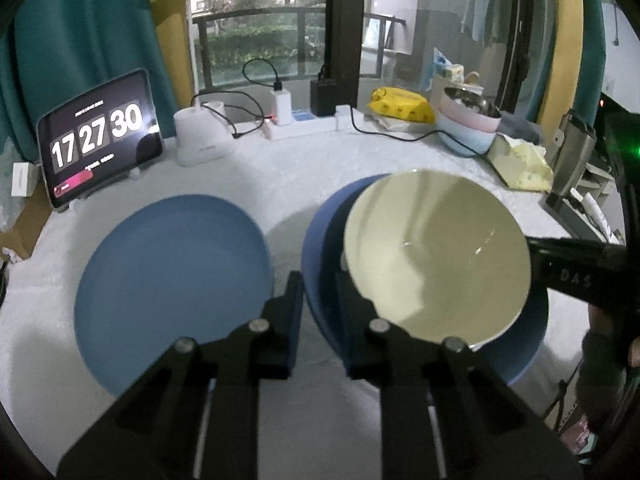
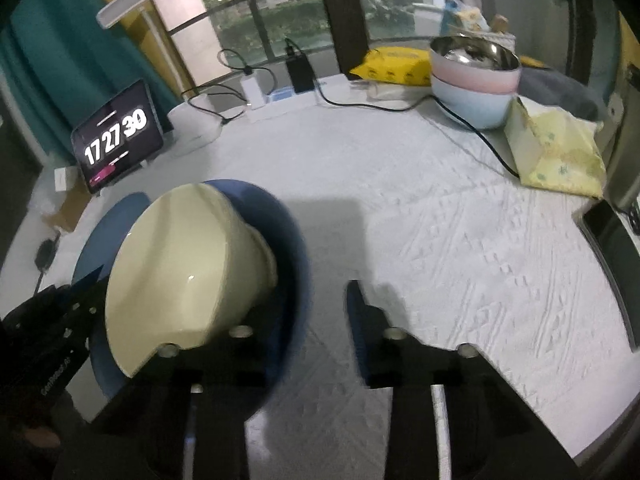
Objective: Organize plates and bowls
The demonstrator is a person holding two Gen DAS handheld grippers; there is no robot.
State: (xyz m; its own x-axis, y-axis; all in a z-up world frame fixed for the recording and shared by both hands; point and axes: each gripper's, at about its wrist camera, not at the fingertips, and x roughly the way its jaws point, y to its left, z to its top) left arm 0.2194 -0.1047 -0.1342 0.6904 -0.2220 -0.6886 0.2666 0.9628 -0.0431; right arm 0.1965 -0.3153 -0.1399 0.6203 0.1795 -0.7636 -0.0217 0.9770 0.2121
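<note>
— So, what does the left gripper [image 1: 319,282] have?

— Its fingers are pinched together on the near-left rim of the dark blue bowl [image 1: 320,246], one inside the wall and one outside.

— And the right gripper [image 2: 316,294]?

— It looks clamped on the opposite rim of the same bowl. The outer finger shows plainly, but the inner one is hidden under the cream bowl [image 2: 180,272], so I judge that grip from the narrow gap.

— Why is the cream bowl tipped?

— It lies inside the blue one, mouth turned towards the left gripper, probably propped up by that hidden finger.

— Why two grips?

— Likely to carry the nested pair level. Just beside them a light blue plate [image 1: 172,280] lies flat on the white table cover [image 1: 280,176], and stacked pastel bowls [image 1: 468,128] wait at the far edge.
</note>
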